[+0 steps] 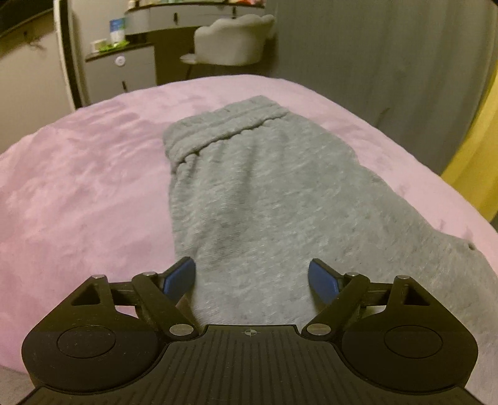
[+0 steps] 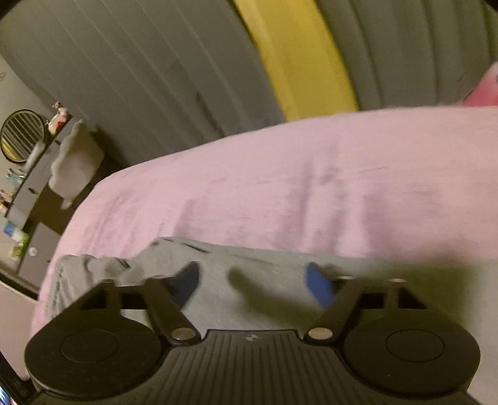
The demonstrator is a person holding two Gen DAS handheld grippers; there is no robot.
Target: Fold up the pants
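A dim bedroom lies behind the scene, with long grey pleated curtains point(image 1: 389, 62) and a yellow panel point(image 2: 295, 56) between their folds. A wide bed covered by a soft pink plush blanket point(image 1: 77, 187) fills most of both views. On the blanket lie the grey knit pants point(image 1: 258, 193), folded lengthwise into one long strip that runs away from the left camera, with the ribbed elastic waistband point(image 1: 224, 127) at the far end. In the right wrist view the same grey cloth point(image 2: 264, 286) lies along the near edge of the bed, its bunched end toward the left of that picture, though motion blur hides the finer detail.

Beyond the bed stands a grey dresser with drawers point(image 1: 124, 68), and a pale upholstered chair point(image 1: 233, 40) sits beside it. A round black-framed mirror point(image 2: 21, 135) hangs above the dresser in the right view. Small bottles and boxes point(image 1: 116, 29) stand on the dresser top, too blurred to name.

The left gripper point(image 1: 252, 280) hovers low over the near part of the pants, its blue-padded fingers point(image 1: 179, 278) spread wide apart with nothing between them. The right gripper point(image 2: 252, 282) is over the pants as well, its blue fingers point(image 2: 319, 288) likewise parted and holding no cloth. Whether either set of fingers touches the fabric cannot be told.
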